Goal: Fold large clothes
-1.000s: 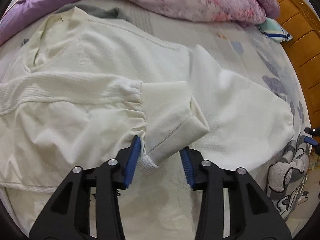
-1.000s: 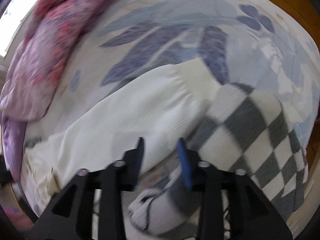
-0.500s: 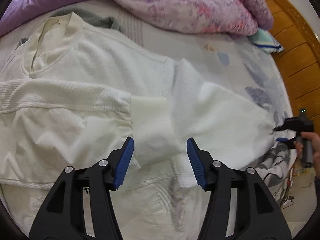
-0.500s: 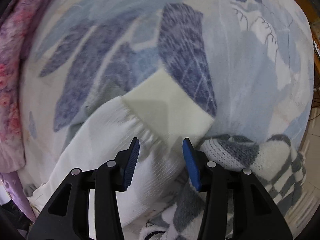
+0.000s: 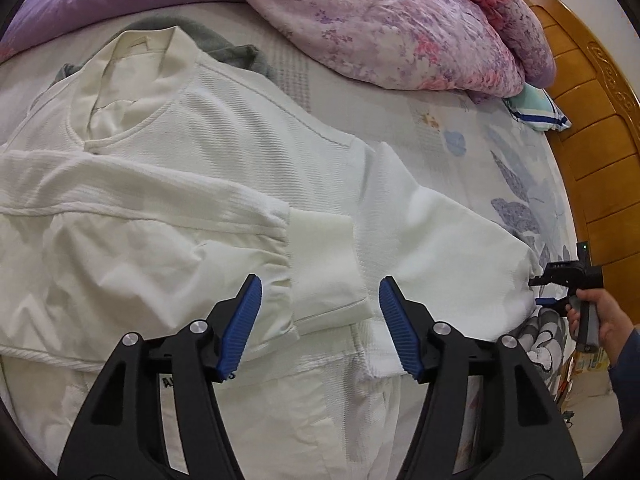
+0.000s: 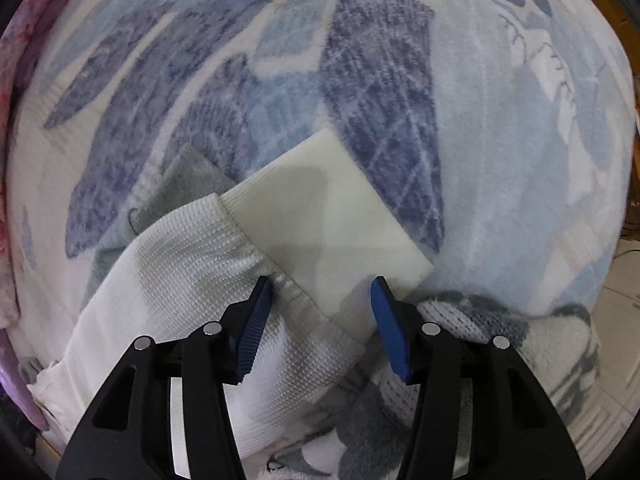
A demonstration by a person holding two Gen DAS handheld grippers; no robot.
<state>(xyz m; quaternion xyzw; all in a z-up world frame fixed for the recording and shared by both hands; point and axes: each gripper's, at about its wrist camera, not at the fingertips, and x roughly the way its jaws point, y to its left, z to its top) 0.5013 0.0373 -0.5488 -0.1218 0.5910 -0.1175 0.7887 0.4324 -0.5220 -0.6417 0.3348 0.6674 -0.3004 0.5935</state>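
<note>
- White sweater [image 5: 224, 168] spread flat on the bed sheet [image 5: 464, 136], collar toward the purple floral duvet [image 5: 384, 20]; grey garment [image 5: 224, 46] peeking out from under the collar and shoulder
- One sleeve folded across the chest, its cuff [image 5: 324, 264] lying flat on the body of the sweater, just ahead of the left gripper [image 5: 320, 322]
- Left gripper released, blue pads [image 5: 240, 324] spread wide on either side of that cuff; nothing pinched between them; whether hovering above the fabric or touching it, cannot tell
- Other sleeve stretched out sideways toward the bed edge, ending near the right gripper [image 5: 548, 290] held in the person's hand [image 5: 600, 316]
- Wooden headboard [image 5: 592, 152] along the right; striped pillow corner [image 5: 536, 108] tucked beside the duvet
- From the right wrist: outstretched sleeve [image 6: 200, 280] lying on the blue leaf-patterned blanket [image 6: 500, 120], its smooth ribbed cuff [image 6: 332, 224] pointing away from the camera
- Right gripper [image 6: 322, 322] released too, pads [image 6: 256, 324] wide apart and straddling the seam where cuff meets sleeve; no cloth clamped
- Grey-and-white fuzzy blanket [image 6: 500, 320] bunched just beside and beneath the near corner of the cuff; strip of grey cloth [image 6: 188, 184] showing along the far side of the sleeve
</note>
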